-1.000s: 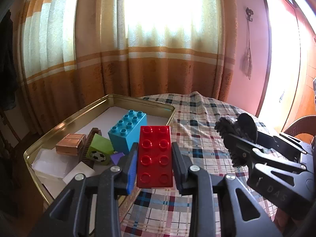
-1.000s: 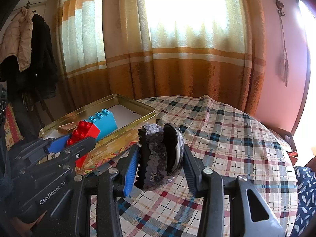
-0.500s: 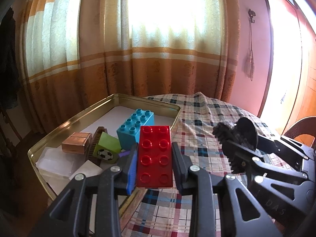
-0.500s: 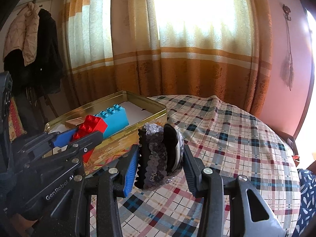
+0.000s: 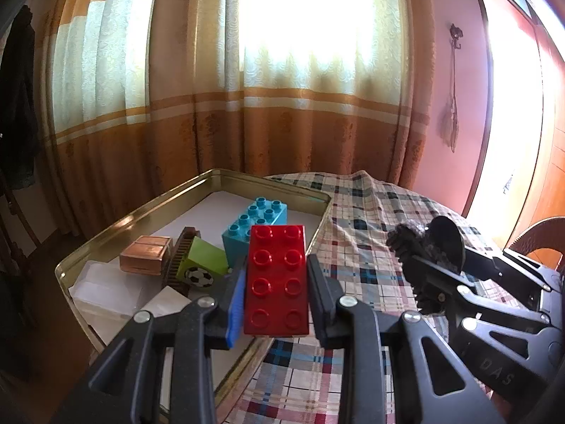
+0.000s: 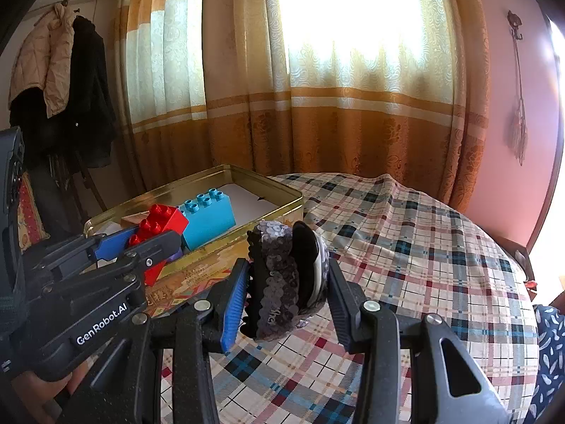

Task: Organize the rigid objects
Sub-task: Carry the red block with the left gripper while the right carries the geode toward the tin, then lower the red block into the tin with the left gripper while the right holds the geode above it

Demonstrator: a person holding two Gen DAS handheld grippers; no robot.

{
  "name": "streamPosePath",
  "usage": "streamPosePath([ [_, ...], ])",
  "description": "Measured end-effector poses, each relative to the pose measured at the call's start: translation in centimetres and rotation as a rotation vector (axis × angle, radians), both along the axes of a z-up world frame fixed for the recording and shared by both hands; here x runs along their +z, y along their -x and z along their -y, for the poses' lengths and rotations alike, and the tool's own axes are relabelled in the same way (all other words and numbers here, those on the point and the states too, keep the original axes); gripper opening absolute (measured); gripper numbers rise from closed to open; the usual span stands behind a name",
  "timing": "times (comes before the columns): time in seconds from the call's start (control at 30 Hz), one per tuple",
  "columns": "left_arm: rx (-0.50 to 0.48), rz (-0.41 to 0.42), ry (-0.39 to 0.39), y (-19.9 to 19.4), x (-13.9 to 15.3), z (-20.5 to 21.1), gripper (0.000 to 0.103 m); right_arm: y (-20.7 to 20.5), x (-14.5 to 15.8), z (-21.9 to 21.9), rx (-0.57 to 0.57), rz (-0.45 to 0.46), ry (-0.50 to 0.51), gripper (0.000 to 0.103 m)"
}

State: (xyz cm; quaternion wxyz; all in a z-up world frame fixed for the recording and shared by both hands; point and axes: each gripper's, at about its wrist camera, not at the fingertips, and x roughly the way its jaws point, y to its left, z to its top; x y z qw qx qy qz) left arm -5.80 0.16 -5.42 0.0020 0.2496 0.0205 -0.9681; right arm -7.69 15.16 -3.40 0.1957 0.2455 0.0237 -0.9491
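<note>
My left gripper point(image 5: 276, 282) is shut on a red studded brick point(image 5: 276, 279), held above the near right rim of a gold tin tray point(image 5: 141, 208). The same brick point(image 6: 159, 226) and the left gripper point(image 6: 141, 243) show at the left of the right wrist view. My right gripper point(image 6: 286, 282) is shut on a dark sequined roll point(image 6: 279, 279) with a black and white end, over the plaid tablecloth point(image 6: 406, 247) just right of the tray point(image 6: 268, 185). In the left wrist view that roll point(image 5: 423, 247) sits in the right gripper point(image 5: 427, 258) at the right.
Inside the tray lie a blue brick point(image 5: 254, 226), a green block with a football picture point(image 5: 203, 265), a copper-coloured box point(image 5: 145, 254), a brown toothed piece point(image 5: 180, 251) and white blocks point(image 5: 106, 291). Curtains point(image 5: 282, 106) hang behind; coats point(image 6: 60, 81) hang at the left.
Both views have drifted slightly: the tray and its contents sit a little further right in the frames than before. Both grips are unchanged.
</note>
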Motion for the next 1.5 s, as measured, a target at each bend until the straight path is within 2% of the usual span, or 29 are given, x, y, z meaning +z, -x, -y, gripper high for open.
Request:
streamPosePath([
  [1.5,0.064,-0.055,0.018,-0.9,0.6,2.7,0.031,-1.8,0.6,2.7,0.075,-0.072,0.018,0.046],
])
